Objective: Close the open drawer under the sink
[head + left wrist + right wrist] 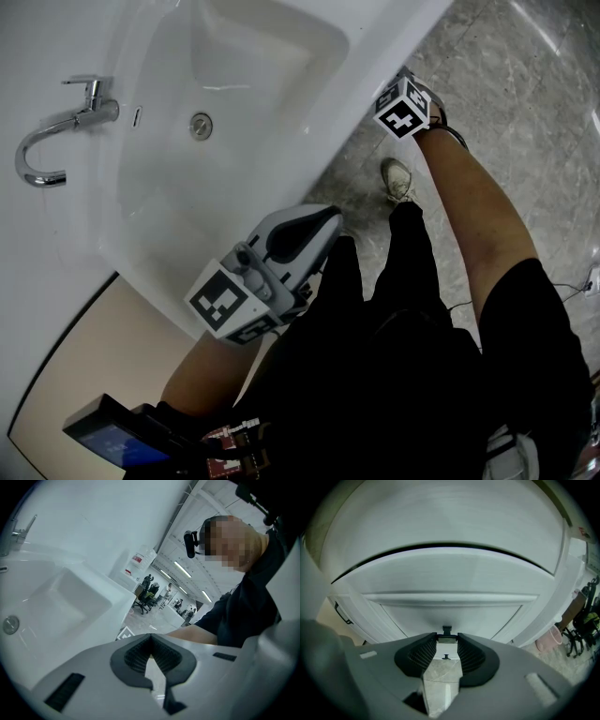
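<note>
White sink cabinet [450, 573] ahead of my right claw [446, 642]
Spread, small handle [446, 630] at its tips; left claw [151, 638] clenched empty, sink [70, 602] to its left

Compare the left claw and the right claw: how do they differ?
The left claw is shut, tips together; the right claw stands open and empty. The left claw is up at the sink rim; the right claw faces the white drawer front under the sink. Both have dark ribbed pads and hold nothing.
</note>
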A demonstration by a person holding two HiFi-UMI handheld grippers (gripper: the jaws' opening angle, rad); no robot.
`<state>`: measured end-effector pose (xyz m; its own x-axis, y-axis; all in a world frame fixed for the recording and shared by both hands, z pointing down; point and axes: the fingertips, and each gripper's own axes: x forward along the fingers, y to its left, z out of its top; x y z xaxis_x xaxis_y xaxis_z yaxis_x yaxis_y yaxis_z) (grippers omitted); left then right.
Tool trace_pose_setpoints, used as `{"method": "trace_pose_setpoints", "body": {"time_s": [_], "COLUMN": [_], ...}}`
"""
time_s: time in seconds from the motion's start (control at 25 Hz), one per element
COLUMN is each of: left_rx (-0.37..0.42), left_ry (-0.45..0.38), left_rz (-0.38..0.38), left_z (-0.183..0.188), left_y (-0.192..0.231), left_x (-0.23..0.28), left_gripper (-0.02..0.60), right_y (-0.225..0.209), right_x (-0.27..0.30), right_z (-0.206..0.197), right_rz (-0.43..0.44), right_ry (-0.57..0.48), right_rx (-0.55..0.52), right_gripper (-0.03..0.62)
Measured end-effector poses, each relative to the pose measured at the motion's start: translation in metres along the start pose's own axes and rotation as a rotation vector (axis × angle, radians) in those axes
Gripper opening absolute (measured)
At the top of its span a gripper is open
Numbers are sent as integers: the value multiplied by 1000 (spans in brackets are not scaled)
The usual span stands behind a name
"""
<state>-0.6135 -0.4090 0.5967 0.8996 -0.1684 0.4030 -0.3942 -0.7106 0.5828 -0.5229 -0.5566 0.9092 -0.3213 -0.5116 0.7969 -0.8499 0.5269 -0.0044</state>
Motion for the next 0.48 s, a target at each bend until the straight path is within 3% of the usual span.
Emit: {"method": "trace_pose_setpoints", "body": {"time_s": [0.28, 0.48], "left_rx": [4, 16], "left_ry": [-36, -86], "left_rz": [23, 57], "left_z": [9, 27], "left_y": [5, 3], "left_x": [-20, -46], "left_gripper": [0, 0], "right_y": [18, 28], "right_x": [-7, -47], "right_z": [-17, -33], "right_rz": [0, 10], "right_ry": [35, 28], "right_rx": [44, 40], "right_gripper": [172, 170]}}
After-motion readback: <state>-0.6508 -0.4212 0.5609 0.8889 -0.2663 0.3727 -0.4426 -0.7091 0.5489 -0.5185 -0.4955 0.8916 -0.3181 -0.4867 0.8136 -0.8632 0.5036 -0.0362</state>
